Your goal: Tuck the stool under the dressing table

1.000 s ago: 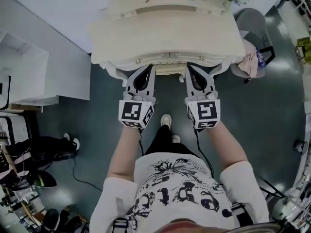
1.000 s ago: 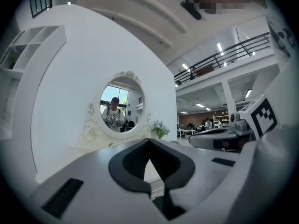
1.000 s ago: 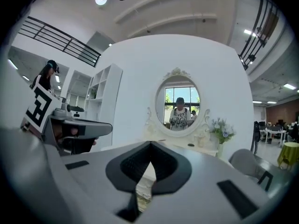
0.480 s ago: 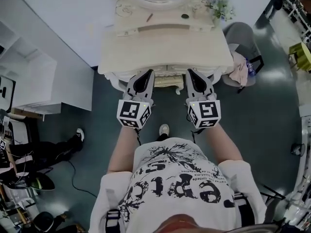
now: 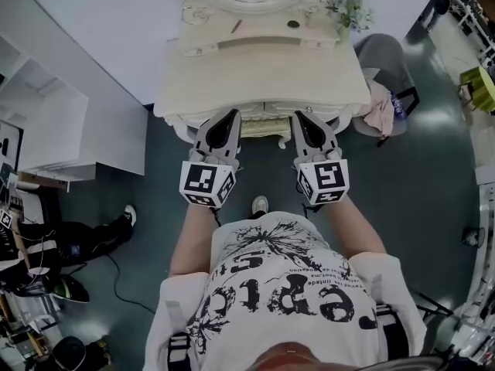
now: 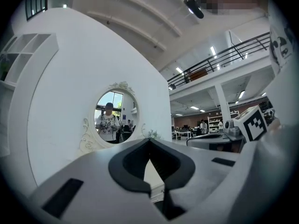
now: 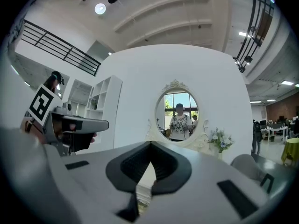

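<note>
A tall, bright hall with a dark grey-green floor (image 5: pixel 433 184) and a plain white partition wall (image 5: pixel 100 22).
The floor is glossy and throws back pale patches of light. A white open shelf unit (image 5: pixel 46 130) stands against the wall on the left. On the right is a grey chair (image 5: pixel 387 56) with a pinkish cloth (image 5: pixel 380 110) hung over its edge, and a yellow-green table (image 5: pixel 481 87) sits at the far right edge. A black cable (image 5: pixel 124 280) trails across the floor at lower left. Above the wall runs a ribbed ceiling (image 6: pixel 135 13), a dark balcony railing (image 6: pixel 229 55) on a white column (image 6: pixel 219 106), strip lights (image 6: pixel 212 50) and one round lamp (image 7: pixel 100 8).
</note>
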{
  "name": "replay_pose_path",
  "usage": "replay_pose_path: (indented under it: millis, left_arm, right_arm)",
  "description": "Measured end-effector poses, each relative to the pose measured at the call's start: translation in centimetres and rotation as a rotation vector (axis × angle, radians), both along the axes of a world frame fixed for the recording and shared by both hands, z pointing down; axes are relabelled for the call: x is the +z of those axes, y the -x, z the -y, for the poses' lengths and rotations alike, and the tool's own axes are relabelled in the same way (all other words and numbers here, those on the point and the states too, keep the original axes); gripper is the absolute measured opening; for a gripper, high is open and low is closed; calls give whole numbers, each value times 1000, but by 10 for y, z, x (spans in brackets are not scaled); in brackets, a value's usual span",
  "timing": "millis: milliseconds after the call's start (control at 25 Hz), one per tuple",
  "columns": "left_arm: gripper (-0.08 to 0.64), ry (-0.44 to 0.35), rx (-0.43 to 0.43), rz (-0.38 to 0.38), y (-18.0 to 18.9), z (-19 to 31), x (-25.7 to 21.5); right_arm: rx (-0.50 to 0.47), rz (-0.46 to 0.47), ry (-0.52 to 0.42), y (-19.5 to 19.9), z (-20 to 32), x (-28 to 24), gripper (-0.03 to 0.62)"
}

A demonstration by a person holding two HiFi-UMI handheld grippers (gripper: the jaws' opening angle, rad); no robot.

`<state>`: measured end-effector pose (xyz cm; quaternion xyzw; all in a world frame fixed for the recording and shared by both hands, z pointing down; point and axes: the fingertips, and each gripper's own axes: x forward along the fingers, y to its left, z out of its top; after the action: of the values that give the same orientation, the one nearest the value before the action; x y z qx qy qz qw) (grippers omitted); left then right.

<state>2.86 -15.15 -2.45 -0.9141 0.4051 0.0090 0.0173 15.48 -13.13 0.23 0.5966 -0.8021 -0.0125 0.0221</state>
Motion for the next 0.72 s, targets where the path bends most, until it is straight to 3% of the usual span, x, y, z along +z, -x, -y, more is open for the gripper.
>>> replay_pose_path:
  millis: [440, 720]
  left_arm:
    - [17, 40, -11, 8, 1, -1, 20]
    - [17, 83, -10, -66, 7, 2, 21]
  right_arm:
    - [1, 21, 43, 2, -5, 15, 17]
    - [12, 14, 40, 0, -8, 15, 17]
